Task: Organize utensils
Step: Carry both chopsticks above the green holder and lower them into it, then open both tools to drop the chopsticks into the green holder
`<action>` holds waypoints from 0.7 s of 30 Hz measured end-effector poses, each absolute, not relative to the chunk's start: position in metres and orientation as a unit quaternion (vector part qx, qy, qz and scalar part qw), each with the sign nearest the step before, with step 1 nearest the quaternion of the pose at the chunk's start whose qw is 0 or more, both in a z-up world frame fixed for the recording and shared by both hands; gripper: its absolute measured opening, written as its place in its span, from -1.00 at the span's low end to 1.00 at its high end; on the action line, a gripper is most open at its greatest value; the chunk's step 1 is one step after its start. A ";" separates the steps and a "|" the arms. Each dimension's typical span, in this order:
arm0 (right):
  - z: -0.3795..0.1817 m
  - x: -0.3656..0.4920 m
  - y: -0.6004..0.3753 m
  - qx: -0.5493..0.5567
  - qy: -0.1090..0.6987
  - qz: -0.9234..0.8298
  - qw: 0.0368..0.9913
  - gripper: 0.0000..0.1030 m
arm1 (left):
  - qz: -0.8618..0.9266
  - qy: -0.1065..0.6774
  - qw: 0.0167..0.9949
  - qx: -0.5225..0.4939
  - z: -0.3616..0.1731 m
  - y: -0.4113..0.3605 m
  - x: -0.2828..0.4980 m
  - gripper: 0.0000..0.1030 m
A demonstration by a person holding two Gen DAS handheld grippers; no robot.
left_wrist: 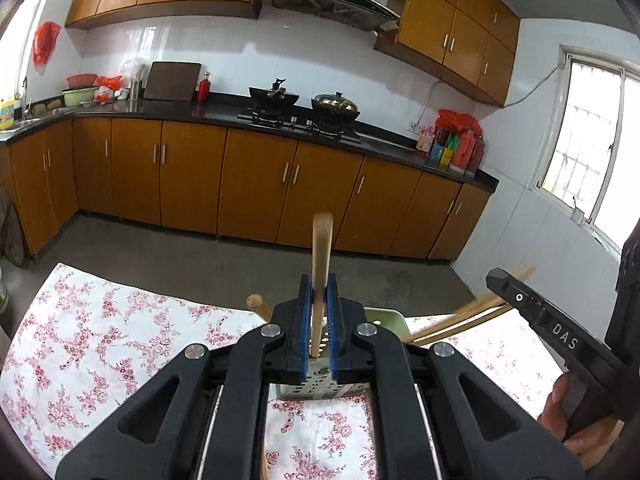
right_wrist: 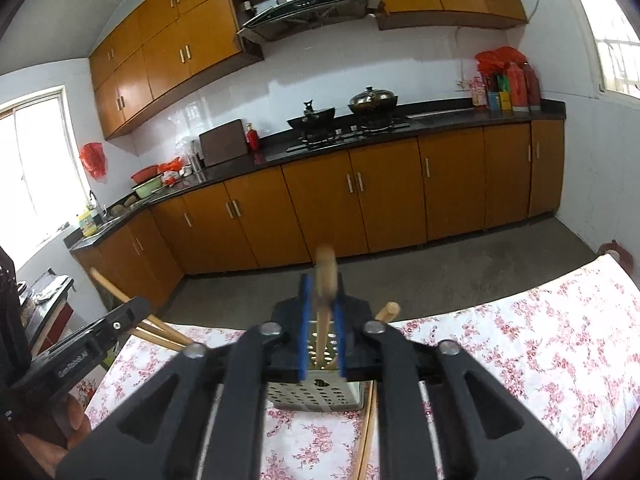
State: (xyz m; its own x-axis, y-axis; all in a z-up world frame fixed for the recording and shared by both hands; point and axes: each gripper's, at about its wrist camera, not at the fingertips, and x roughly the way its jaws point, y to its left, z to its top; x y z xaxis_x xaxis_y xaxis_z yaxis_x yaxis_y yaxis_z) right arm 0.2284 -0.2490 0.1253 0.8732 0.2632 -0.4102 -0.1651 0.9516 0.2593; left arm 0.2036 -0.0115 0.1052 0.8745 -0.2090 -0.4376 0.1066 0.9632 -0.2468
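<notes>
Pale wooden utensil handles (left_wrist: 321, 264) stand over the perforated metal holder (right_wrist: 316, 398) on your floral cloth (left_wrist: 100, 340), your left gripper (left_wrist: 319, 292) clamped on one, your right gripper's (right_wrist: 321, 300) grip indeterminable.

Table under a white cloth (left_wrist: 100, 336) printed with pink-red flowers, seen again in the right wrist view (right_wrist: 520, 352). Standing on it, a perforated metal utensil holder (left_wrist: 316, 390), upright, its lower front showing round holes (right_wrist: 316, 396). Lying on the cloth just right of the holder, a wooden stick (right_wrist: 368, 432), running toward the near edge
</notes>
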 end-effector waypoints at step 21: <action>0.084 0.143 -0.328 0.125 0.218 -0.001 0.968 -0.10 | -0.029 0.214 0.971 -0.098 0.099 0.039 0.143 -0.47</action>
